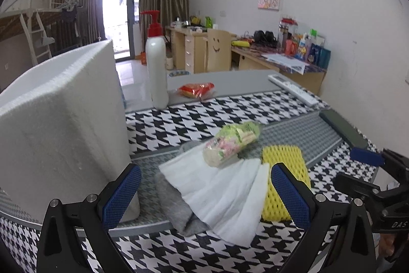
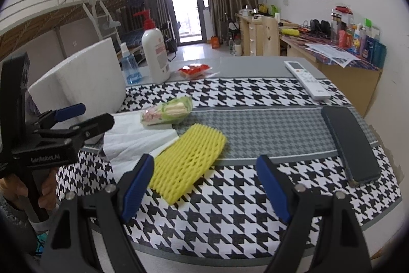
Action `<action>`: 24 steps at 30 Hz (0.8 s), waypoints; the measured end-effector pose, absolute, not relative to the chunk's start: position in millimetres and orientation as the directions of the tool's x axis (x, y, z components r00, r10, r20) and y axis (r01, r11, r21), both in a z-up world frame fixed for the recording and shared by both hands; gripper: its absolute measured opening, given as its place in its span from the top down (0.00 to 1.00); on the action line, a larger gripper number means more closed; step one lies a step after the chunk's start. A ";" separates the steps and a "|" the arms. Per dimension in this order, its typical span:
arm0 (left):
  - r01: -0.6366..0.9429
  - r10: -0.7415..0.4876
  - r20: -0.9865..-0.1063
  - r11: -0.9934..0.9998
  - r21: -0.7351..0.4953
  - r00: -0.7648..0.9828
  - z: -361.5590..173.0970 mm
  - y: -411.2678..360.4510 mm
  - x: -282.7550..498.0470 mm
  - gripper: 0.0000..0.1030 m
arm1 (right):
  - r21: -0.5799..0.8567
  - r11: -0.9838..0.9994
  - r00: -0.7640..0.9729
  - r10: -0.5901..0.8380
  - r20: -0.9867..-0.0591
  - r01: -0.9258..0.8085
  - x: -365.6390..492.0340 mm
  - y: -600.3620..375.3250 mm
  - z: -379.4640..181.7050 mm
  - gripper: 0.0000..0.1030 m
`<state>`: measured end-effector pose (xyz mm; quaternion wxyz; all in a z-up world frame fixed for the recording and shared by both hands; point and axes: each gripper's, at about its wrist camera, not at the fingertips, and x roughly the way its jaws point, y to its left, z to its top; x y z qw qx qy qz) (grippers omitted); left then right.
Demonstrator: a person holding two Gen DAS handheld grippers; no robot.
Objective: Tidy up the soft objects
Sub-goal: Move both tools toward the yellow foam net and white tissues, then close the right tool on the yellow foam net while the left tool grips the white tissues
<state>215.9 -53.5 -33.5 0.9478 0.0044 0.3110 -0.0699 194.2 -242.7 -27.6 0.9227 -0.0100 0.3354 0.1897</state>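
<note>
A white cloth (image 1: 219,196) lies over a grey cloth (image 1: 176,209) on the houndstooth table. A clear packet of green and pink sweets (image 1: 232,142) rests on its far edge. A yellow foam net (image 1: 283,170) lies beside it on the right. My left gripper (image 1: 204,193) is open and empty, just above the white cloth. In the right wrist view the yellow net (image 2: 191,157), white cloth (image 2: 133,137) and packet (image 2: 168,110) show. My right gripper (image 2: 204,186) is open and empty, near the net's near end.
A white foam box (image 1: 61,124) stands at the left. A white pump bottle (image 1: 157,68), a red snack packet (image 1: 196,90), a remote (image 2: 306,79), a dark phone (image 2: 350,142) and a blue spray bottle (image 2: 129,65) lie around the table.
</note>
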 end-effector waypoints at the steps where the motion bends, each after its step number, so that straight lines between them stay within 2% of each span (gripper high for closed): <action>1: 0.137 -0.126 -0.596 0.990 -0.028 0.793 -34.7 -55.1 215.6 0.01 | 0.105 0.928 0.701 0.340 -0.626 -0.357 195.2 -242.0 -28.2 0.18; 9: 0.137 -0.127 -0.645 0.990 -0.034 0.753 -46.3 -57.1 218.3 0.05 | 0.105 0.927 0.683 0.339 -0.647 -0.360 200.9 -240.6 -32.0 0.18; 13: 0.172 -0.148 -0.693 0.984 -0.036 0.706 -55.5 -59.4 221.0 0.16 | 0.111 0.927 0.663 0.337 -0.668 -0.359 204.2 -237.5 -36.5 0.18; 17: 0.182 -0.150 -0.713 0.983 -0.033 0.685 -61.0 -58.6 221.9 0.23 | 0.108 0.927 0.655 0.332 -0.679 -0.358 207.9 -236.1 -39.8 0.18; 24: 0.197 -0.138 -0.753 0.980 -0.010 0.644 -72.4 -62.2 227.7 0.42 | 0.113 0.922 0.635 0.340 -0.694 -0.371 215.5 -227.8 -44.9 0.18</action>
